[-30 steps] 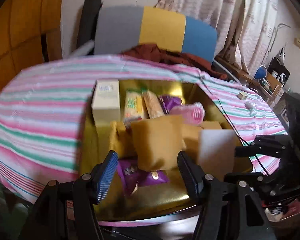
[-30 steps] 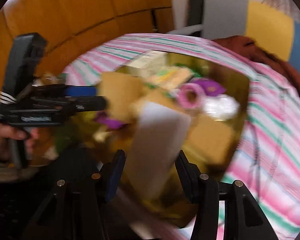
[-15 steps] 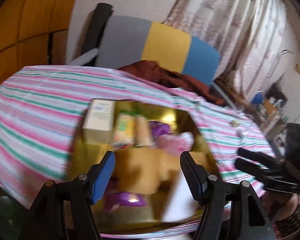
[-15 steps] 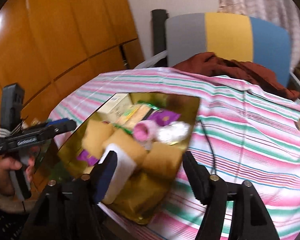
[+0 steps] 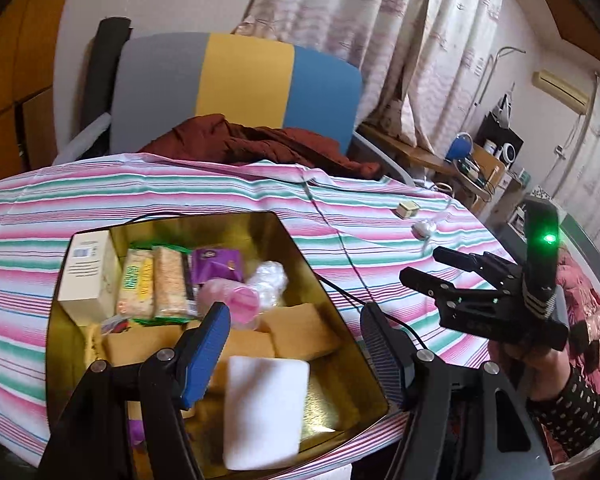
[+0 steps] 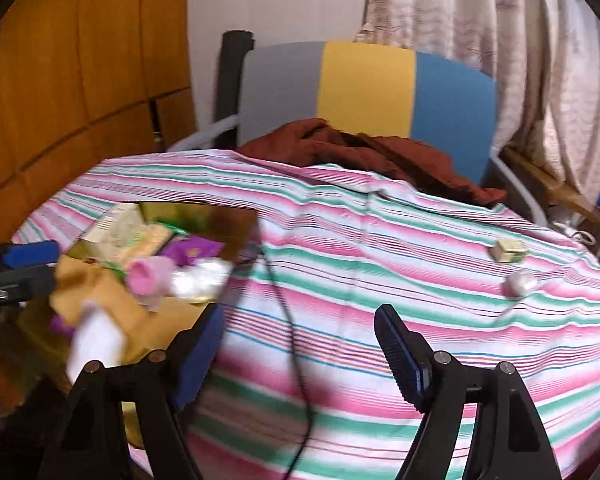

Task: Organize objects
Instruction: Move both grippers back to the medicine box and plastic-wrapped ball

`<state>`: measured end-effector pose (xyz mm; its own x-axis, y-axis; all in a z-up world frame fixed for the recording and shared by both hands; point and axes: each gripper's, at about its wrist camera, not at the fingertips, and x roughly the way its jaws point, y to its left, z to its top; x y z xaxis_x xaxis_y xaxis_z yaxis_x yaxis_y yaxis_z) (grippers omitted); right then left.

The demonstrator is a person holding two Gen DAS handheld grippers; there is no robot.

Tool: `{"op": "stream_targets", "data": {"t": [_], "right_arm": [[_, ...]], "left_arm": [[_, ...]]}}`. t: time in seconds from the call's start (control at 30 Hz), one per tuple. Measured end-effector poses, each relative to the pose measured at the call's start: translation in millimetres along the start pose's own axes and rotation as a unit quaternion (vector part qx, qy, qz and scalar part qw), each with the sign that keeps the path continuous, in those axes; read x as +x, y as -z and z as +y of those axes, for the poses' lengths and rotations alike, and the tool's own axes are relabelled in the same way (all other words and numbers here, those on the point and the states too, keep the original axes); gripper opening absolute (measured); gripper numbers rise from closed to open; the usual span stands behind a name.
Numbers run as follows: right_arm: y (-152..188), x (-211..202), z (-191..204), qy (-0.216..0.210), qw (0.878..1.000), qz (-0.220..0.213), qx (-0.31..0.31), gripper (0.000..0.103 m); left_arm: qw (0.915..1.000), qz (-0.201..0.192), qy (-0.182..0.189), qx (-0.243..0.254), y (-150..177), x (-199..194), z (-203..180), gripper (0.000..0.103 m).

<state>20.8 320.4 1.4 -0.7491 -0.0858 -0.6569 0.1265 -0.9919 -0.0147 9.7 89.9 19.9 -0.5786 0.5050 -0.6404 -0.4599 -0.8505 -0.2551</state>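
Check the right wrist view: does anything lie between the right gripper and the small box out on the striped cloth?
Nothing visible does. The open right gripper faces bare striped cloth up to the small box; the black cable runs left of that line.

Dim warm indoor light, fisheye-bent edges, right wrist view motion-blurred at left

One gold tray [image 5: 340,320] holds three tan sponges [image 5: 300,330], one white sponge [image 5: 264,408], two cracker packs [image 5: 154,282].

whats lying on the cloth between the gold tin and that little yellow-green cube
Only a thin black cable crossing the pink-and-green striped tablecloth beside the gold tin; the rest toward the small yellow-green cube is bare, seen in the right wrist view.
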Motion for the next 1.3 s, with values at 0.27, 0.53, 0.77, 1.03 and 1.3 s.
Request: {"op": "stream_targets", "data": {"t": [0.27,0.53,0.77,1.03,1.3], "right_arm": [[10,11,-45,0.025,0.998,0.02,0.057,0.078],[17,30,-79,0.058,0.995,0.04,0.078,0.078],[21,43,-112,0.078,0.991,0.049,0.093,0.078],[25,54,-131,0.086,0.99,0.054,0.103,0.078],[29,66,-159,0.087,0.987,0.058,0.124,0.078]], "left_arm": [[0.9995,0.022,0.016,0.016,-11,20,-22,0.069],[0.9973,0.057,0.04,0.022,-22,51,-45,0.069],[0.995,0.073,0.052,0.044,-28,72,-68,0.069],[0.9916,0.096,0.06,0.062,-39,101,-92,0.069],[0.9897,0.116,0.055,0.062,-54,128,-108,0.069]]}}
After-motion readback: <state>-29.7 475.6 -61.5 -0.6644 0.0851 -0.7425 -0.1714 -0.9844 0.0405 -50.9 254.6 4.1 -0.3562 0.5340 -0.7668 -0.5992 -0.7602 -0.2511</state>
